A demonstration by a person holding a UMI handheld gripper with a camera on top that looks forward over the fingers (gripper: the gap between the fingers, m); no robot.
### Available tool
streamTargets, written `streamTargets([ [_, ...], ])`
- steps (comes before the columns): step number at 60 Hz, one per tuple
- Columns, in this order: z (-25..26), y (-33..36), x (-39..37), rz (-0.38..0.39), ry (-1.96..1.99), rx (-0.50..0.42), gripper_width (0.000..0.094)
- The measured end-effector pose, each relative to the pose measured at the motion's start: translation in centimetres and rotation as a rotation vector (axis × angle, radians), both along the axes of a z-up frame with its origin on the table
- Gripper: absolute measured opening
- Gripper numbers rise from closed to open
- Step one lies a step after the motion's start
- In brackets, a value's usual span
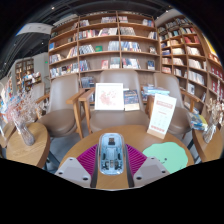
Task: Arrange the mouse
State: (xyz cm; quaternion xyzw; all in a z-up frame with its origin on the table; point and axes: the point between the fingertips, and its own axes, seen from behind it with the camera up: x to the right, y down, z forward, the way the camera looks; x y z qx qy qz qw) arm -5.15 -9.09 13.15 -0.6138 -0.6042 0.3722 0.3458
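Observation:
A translucent grey mouse [111, 152] sits lengthwise between my fingers, its nose pointing away from me. My gripper [111, 161] is shut on the mouse, with the magenta pads [88, 158] pressing on both of its sides. It is held over the near part of a round wooden table [76, 146]. A teal mouse mat [166, 155] lies on the table just right of the fingers. The underside of the mouse is hidden, so I cannot tell if it touches the table.
A white sign card [160, 116] stands on the table at the far right. Beige armchairs [60, 105] and a display rack of books [110, 98] stand beyond the table. Tall bookshelves [105, 45] line the back wall. A plant [22, 112] stands at the left.

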Motion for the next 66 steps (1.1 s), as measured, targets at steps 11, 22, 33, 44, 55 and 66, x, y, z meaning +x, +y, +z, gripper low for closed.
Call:
streamTargets([
  [11, -0.3, 13.4, -2.0, -0.095, 0.011, 0.085, 0.0421],
  [22, -8.8, 22.1, -2.3, -0.141, -0.103, 0.107, 0.0419],
  [33, -14.3, 23.5, -2.3, -0.139, -0.150, 0.063, 0.0426],
  [44, -14.1, 23.3, -1.7, -0.143, -0.153, 0.059, 0.0626],
  [55, -8.6, 22.5, 2.7, -0.192, -0.101, 0.098, 0.0833],
  [66, -2.8, 17.9, 13.0, -0.197, -0.069, 0.092, 0.0852],
])
